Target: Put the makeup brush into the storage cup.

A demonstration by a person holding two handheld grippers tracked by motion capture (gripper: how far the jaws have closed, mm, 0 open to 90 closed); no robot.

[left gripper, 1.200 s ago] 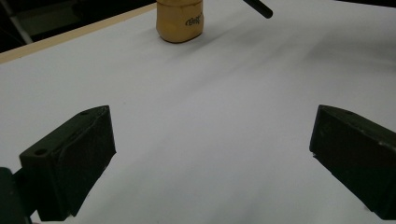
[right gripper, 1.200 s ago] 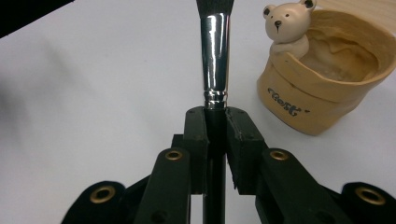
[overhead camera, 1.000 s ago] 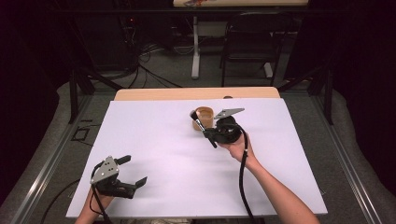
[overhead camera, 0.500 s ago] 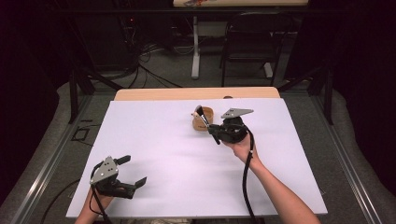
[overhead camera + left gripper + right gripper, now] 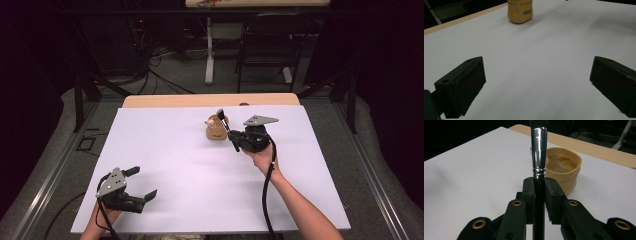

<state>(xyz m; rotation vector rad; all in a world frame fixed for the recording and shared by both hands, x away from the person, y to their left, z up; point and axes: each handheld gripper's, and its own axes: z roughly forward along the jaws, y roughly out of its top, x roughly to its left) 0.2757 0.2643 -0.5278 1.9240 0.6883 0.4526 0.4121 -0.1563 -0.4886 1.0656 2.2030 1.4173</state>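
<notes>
In the high view we see a white tabletop (image 5: 200,175) with a wooden strip (image 5: 165,101) exposed along its far edge. A small tan pouch (image 5: 215,129) stands upright on the white surface, toward the far side and near the middle. We read it as soft-walled and open at the top: in the right gripper view its rim (image 5: 564,157) is folded and the inside is visible.

The right gripper (image 5: 234,142) is held just to the right of the pouch, with the person's right hand (image 5: 262,159) beneath it and its cable trailing back along the forearm. Its jaws are pressed together on the black handle of a brush (image 5: 225,128). In the right gripper view we see the brush's shiny metal ferrule (image 5: 538,150) rising straight up from between the jaws, in front of the pouch. From above, the brush slants up and to the left, and its dark tip lies over the pouch's right edge; we cannot tell whether it touches the pouch.

The left gripper (image 5: 142,186) rests at the near left corner of the tabletop, well apart from the pouch. Its jaws stand wide apart with nothing between them. In the left gripper view we see bare white surface between the two black jaws, and the pouch (image 5: 520,11) stands far ahead, with small dark print on its side.

Beyond the tabletop, a dark chair (image 5: 265,45) stands on the floor.
</notes>
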